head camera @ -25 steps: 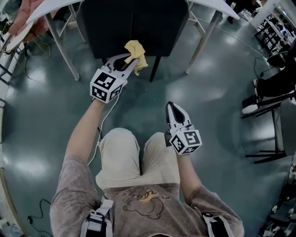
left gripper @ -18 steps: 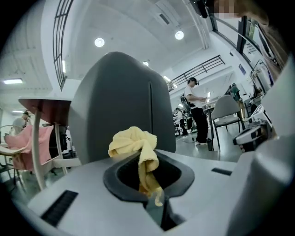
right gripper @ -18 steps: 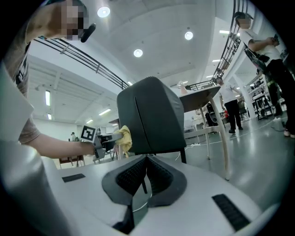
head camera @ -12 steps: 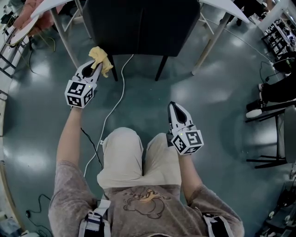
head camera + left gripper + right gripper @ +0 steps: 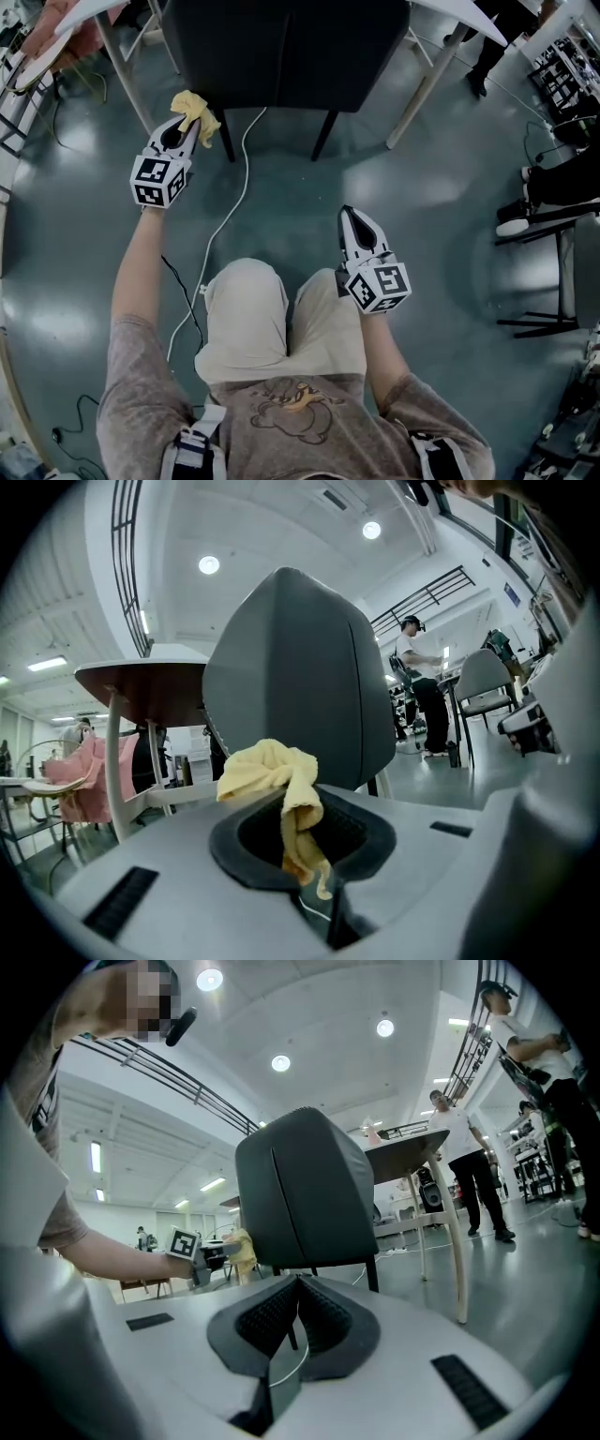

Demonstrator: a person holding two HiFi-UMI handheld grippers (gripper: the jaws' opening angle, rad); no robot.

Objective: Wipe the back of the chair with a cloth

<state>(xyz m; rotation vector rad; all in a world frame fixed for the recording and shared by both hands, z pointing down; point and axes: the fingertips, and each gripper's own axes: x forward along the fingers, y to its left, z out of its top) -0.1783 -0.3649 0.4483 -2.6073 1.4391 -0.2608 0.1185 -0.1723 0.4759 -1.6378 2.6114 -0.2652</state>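
A dark chair back (image 5: pixel 281 52) stands in front of me, its rear face towards me; it fills the left gripper view as chair back (image 5: pixel 300 677) and shows in the right gripper view as chair back (image 5: pixel 305 1194). My left gripper (image 5: pixel 185 127) is shut on a yellow cloth (image 5: pixel 194 105) beside the chair's lower left corner; whether the cloth touches the chair I cannot tell. The cloth (image 5: pixel 281 789) bunches out of the jaws. My right gripper (image 5: pixel 354 225) hangs shut and empty above my right thigh, well short of the chair.
White table legs (image 5: pixel 417 80) flank the chair on both sides under a tabletop. A white cable (image 5: pixel 234 197) runs across the floor from under the chair. Another chair (image 5: pixel 553 281) stands at the right. A person (image 5: pixel 424 686) stands further off.
My left gripper has swung left with the cloth, from the middle of the chair's lower edge to its left corner. The right gripper has stayed put.
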